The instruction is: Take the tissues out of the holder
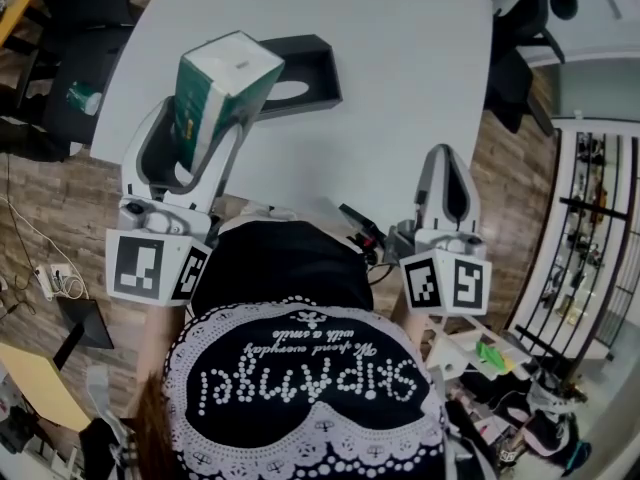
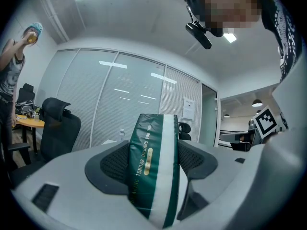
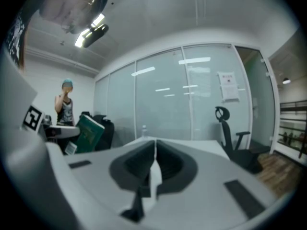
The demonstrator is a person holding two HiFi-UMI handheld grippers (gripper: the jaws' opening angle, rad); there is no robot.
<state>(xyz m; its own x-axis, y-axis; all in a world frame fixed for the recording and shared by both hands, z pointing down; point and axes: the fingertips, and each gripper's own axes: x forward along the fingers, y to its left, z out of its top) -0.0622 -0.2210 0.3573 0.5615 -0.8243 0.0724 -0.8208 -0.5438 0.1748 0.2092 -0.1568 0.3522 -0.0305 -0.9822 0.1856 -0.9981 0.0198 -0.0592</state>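
Table [image 1: 400, 88] — white, rounded, filling the head view from 10 to 2 o'clock; wooden floor [image 1: 510, 178] showing at its 3 and 9 o'clock sides.
Person's top [image 1: 300, 368] — black with white lettering and a beaded border, at 6 o'clock in the head view.
Office chair [image 1: 520, 58] — black, at the table's 2 o'clock edge; a second chair [image 2: 57, 123] at 9 o'clock in the left gripper view.
Bystander [image 3: 64, 104] — standing well behind the table, at 9 o'clock in the right gripper view; hand raised to the face.
Holder [image 1: 300, 78] — black, lying on the table at 12 o'clock, oval opening upward.
Left gripper [image 1: 205, 133] — at 10 o'clock; both pads pressed against the sides of the tissue pack [image 2: 153, 166].
Tissue pack — green with a white band and gold print; out of the holder, tilted, lifted above the table just at the holder's 9 o'clock side.
Right gripper [image 3: 154, 162] — at 3 o'clock in the head view; jaws drawn together with nothing between them, well apart from the pack.
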